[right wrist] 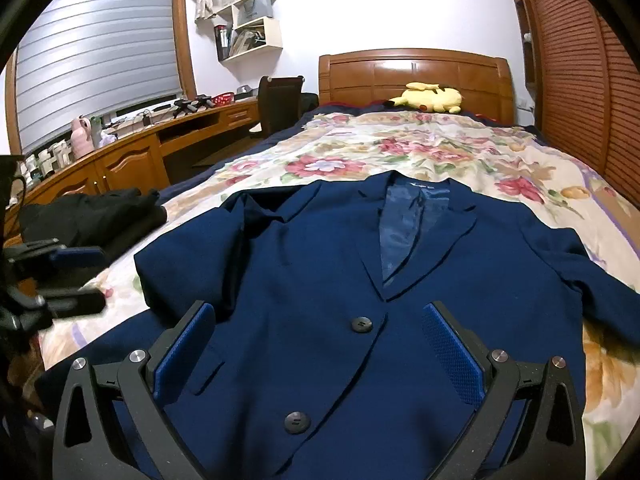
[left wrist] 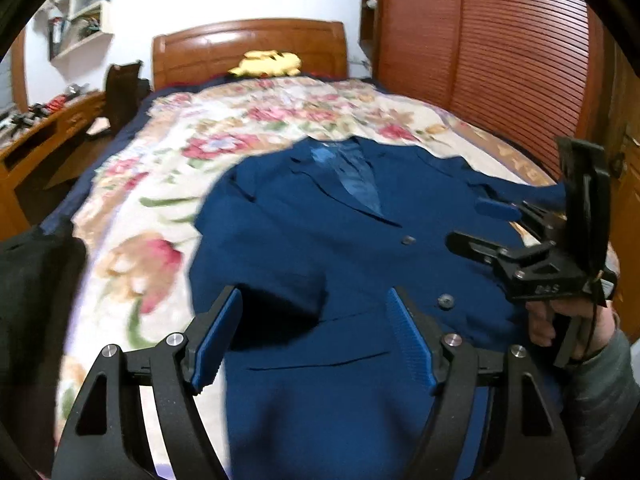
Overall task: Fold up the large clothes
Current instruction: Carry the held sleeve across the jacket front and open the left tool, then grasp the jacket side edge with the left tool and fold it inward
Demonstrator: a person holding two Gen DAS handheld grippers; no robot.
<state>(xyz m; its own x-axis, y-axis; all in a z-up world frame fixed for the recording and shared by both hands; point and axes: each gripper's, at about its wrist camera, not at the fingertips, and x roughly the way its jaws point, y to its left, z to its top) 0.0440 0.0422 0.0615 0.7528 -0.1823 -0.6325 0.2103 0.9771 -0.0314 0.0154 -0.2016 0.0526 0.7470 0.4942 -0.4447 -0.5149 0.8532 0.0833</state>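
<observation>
Wide-apart jaws over blue jacket (right wrist: 360, 280)

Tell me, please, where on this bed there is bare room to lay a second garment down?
The floral bedspread lies bare between the navy blue suit jacket collar and the yellow plush toy at the wooden headboard. The near-left edge is crowded: a dark folded garment lies there, with the open left gripper beside it.

One navy blue suit jacket (right wrist: 320, 280) lies on one floral bedspread (right wrist: 440, 152), with two dark round buttons (right wrist: 361, 325) showing. One yellow plush toy (right wrist: 430, 98), one folded black garment (right wrist: 92, 216), one dark desk chair (right wrist: 280, 100) and two black two-finger grippers with blue pads, the left gripper (left wrist: 316, 340) and the right gripper (right wrist: 320, 352), complete the count.
</observation>
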